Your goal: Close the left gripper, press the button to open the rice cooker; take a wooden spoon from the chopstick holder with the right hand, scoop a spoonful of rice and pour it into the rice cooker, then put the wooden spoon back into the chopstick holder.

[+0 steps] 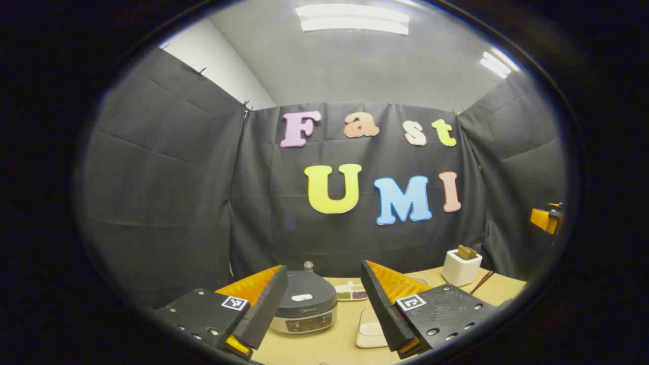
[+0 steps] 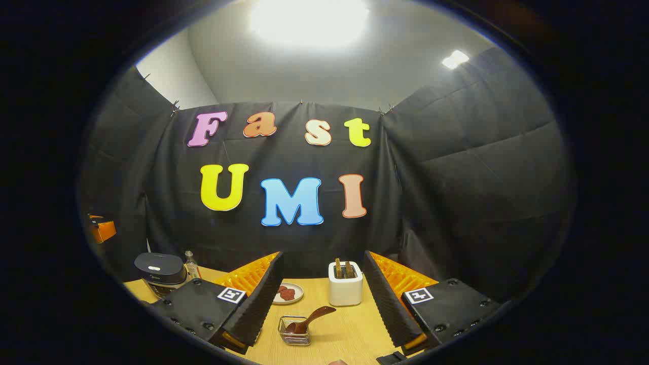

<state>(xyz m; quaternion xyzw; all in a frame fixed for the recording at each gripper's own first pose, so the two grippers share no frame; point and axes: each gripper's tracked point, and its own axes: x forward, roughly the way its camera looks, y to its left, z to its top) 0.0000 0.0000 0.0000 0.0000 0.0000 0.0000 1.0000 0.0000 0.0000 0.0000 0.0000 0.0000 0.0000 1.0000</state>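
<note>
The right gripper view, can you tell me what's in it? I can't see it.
A wooden spoon leans in a small wire chopstick holder on a wooden table, between the right gripper's open fingers. Behind stand a white toaster, a small plate and, far left, the closed rice cooker.

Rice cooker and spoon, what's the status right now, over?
Both grippers, left and right, open, holding nothing. Rice cooker lid down. Wooden spoon sits in wire chopstick holder. Nothing blocks either.

Bare table (image 2: 350,329) lies before the chopstick holder (image 2: 295,330); a white toaster (image 2: 345,289) stands behind it, toward the back edge.
</note>
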